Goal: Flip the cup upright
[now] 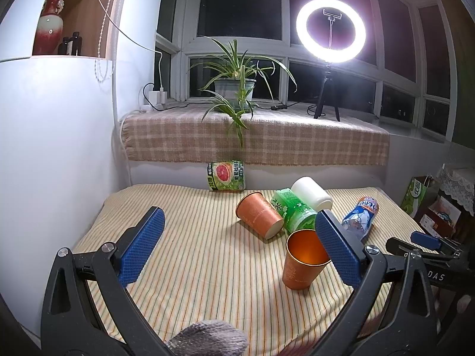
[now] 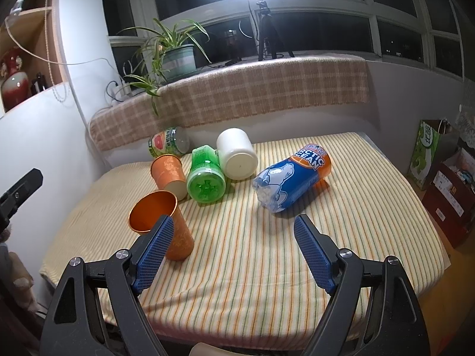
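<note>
**Cup upright, both grippers spread**

Your left gripper (image 1: 237,231) is spread wide, holding nothing. The orange cup (image 1: 302,259) stands upright just inside its right finger. Your right gripper (image 2: 233,250) is spread too; the cup (image 2: 161,225) sits against its left finger.

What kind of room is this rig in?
Most likely a home room at night, by a window: a potted plant and a ring light on the blanket-covered sill, and a vase in a wall niche.
</note>
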Demonstrator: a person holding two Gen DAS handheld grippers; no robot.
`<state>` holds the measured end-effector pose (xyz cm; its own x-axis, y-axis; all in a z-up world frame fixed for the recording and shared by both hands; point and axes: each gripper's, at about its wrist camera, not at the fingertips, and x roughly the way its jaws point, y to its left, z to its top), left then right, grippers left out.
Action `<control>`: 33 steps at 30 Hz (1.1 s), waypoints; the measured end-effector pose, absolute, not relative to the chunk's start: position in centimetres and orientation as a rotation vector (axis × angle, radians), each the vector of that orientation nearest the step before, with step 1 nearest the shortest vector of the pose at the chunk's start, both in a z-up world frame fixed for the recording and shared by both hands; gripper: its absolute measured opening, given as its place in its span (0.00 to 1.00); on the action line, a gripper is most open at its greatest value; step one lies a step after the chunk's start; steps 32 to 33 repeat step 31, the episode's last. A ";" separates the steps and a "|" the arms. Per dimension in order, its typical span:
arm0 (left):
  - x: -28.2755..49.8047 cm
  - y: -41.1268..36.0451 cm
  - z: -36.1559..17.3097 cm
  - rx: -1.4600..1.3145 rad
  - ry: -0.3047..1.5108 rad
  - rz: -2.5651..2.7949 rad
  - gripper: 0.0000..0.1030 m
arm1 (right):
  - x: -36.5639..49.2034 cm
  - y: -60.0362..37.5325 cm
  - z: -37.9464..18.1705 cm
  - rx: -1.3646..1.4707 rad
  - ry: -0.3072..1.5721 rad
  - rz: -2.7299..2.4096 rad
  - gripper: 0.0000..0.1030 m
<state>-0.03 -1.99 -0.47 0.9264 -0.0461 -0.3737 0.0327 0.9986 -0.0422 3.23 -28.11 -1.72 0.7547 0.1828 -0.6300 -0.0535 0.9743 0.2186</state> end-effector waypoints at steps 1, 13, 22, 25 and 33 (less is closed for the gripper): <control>0.0 -2.0 -0.5 -0.035 0.384 -0.040 1.00 | 3.2 -28.1 -1.7 0.193 0.706 0.130 0.81; 0.0 -2.0 -0.4 -0.035 0.386 -0.040 1.00 | 3.4 -28.0 -2.1 0.193 0.721 0.138 0.81; -0.1 -2.0 -0.5 -0.036 0.385 -0.040 1.00 | 3.4 -27.9 -2.4 0.194 0.730 0.140 0.81; -0.1 -2.0 -0.5 -0.035 0.384 -0.038 1.00 | 3.4 -27.8 -2.5 0.193 0.734 0.141 0.81; -0.1 -1.9 -0.5 -0.036 0.384 -0.037 1.00 | 3.6 -27.8 -2.8 0.196 0.745 0.143 0.81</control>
